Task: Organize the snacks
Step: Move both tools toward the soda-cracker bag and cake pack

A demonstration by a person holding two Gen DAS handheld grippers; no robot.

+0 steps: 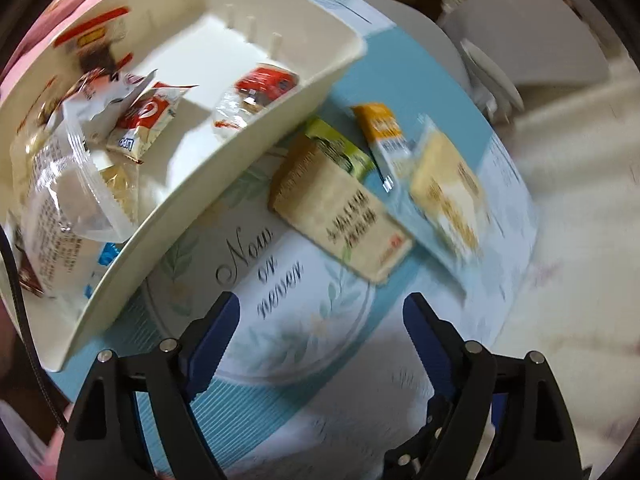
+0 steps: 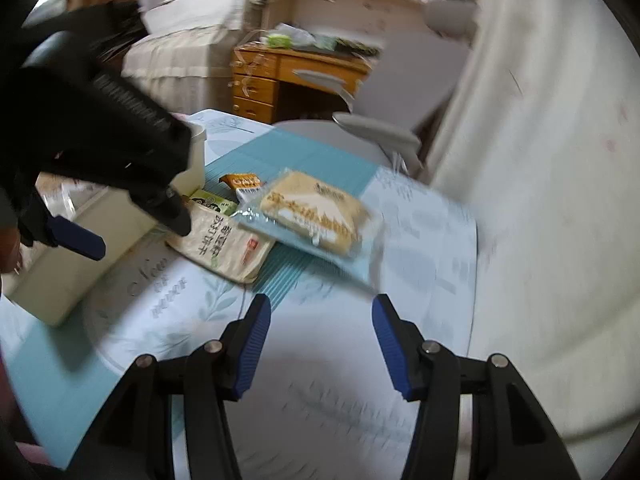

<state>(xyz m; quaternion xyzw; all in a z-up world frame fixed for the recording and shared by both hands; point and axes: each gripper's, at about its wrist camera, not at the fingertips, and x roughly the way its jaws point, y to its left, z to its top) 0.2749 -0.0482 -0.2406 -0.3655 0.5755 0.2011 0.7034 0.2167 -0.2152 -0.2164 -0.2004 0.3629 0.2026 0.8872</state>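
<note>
You have a cream divided tray (image 1: 256,148) on the pale blue printed cloth; its compartments hold several wrapped snacks, among them a red-and-white packet (image 1: 148,120) and a small red-labelled one (image 1: 256,88). Just beside its long wall, four snacks lie loose and flat: a beige packet (image 1: 340,216) overlapping a green one (image 1: 340,148), a slim orange bar (image 1: 380,132), and a clear-wrapped pale cracker pack (image 1: 444,188).

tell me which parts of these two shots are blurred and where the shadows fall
Left wrist view: the yellow packet and the mat's right edge smear with motion blur, the left tool stays sharp, fisheye bends the cream tray. Right wrist view: the same packet and the wall streak, and a soft shadow lies on the mat by the right tool.
</note>
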